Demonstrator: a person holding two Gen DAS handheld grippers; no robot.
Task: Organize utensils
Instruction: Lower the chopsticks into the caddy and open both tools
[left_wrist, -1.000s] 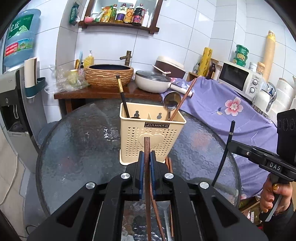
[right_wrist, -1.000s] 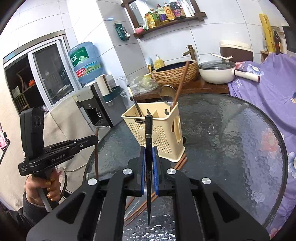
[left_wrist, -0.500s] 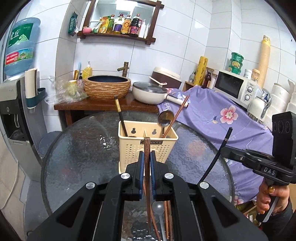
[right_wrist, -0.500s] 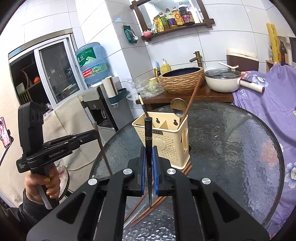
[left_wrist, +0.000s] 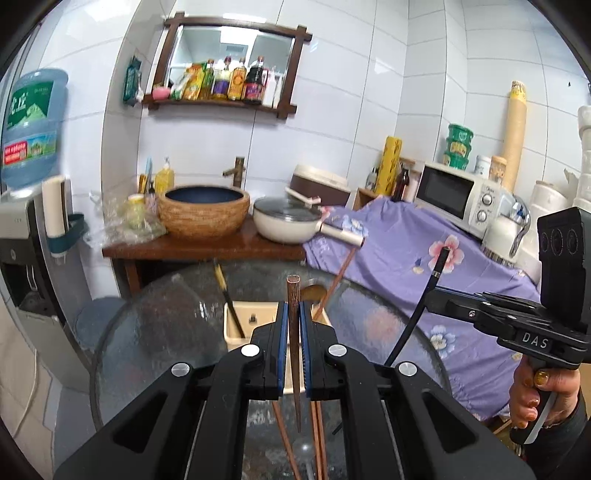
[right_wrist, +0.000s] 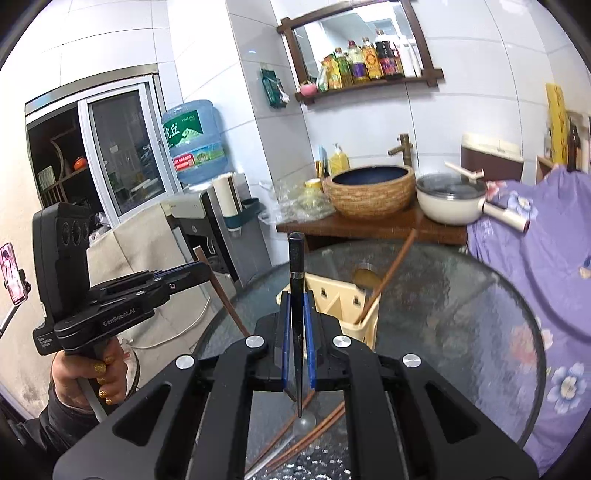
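Clamping mid-shaft, left gripper (left_wrist: 291, 332) pinches a thin stiff brown wooden chopstick (left_wrist: 293, 317) at centre frame, right gripper (right_wrist: 296, 332) a slick black chopstick (right_wrist: 296, 266), both light and apt to pivot.

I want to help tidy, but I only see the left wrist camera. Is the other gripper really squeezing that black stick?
Observer: Yes. In the right wrist view the right gripper is shut on the black chopstick, clamped between its blue pads.
Child: My gripper hides the basket. Does it have sections?
Observer: Yes, a divider splits the basket; the leaning brown chopstick and spoon sit in the section on that view's right.
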